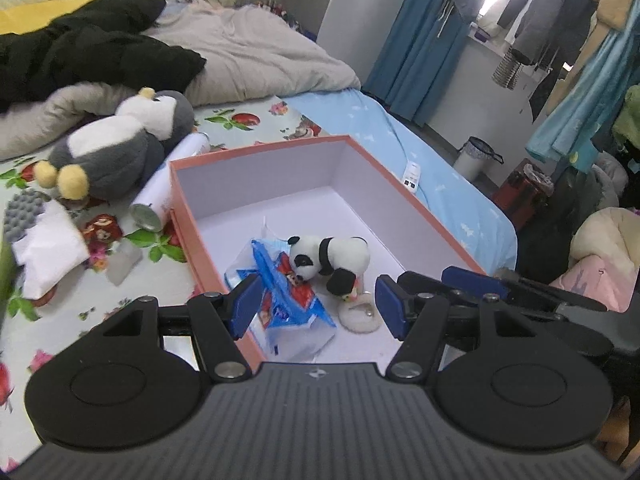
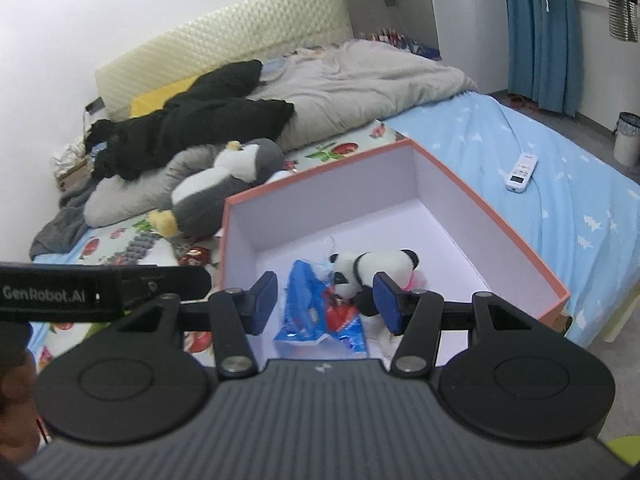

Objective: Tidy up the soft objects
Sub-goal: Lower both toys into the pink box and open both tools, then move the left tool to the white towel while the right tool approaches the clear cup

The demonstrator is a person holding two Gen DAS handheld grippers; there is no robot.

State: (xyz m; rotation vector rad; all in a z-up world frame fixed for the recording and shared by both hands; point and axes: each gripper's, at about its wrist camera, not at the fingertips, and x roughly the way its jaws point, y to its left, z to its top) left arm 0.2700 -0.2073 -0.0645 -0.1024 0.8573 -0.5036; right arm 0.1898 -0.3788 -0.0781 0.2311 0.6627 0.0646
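An open pink box (image 1: 182,188) with white inside stands on the bed; it also shows in the right wrist view (image 2: 496,220). In it lie a small panda plush (image 1: 332,258) (image 2: 372,266), a blue tissue pack (image 1: 288,300) (image 2: 316,308) and a small white round pad (image 1: 360,314). A big grey and white penguin plush (image 1: 116,148) (image 2: 224,184) lies on the bed left of the box. My left gripper (image 1: 316,304) is open and empty above the box's near end. My right gripper (image 2: 326,300) is open and empty, just above the tissue pack and panda.
A white can (image 1: 160,196), white paper (image 1: 44,248) and a grey foam piece (image 1: 22,212) lie left of the box. A black garment (image 2: 188,120) and grey duvet (image 2: 360,80) fill the bed's far end. A white remote (image 2: 520,170) lies on the blue sheet at right.
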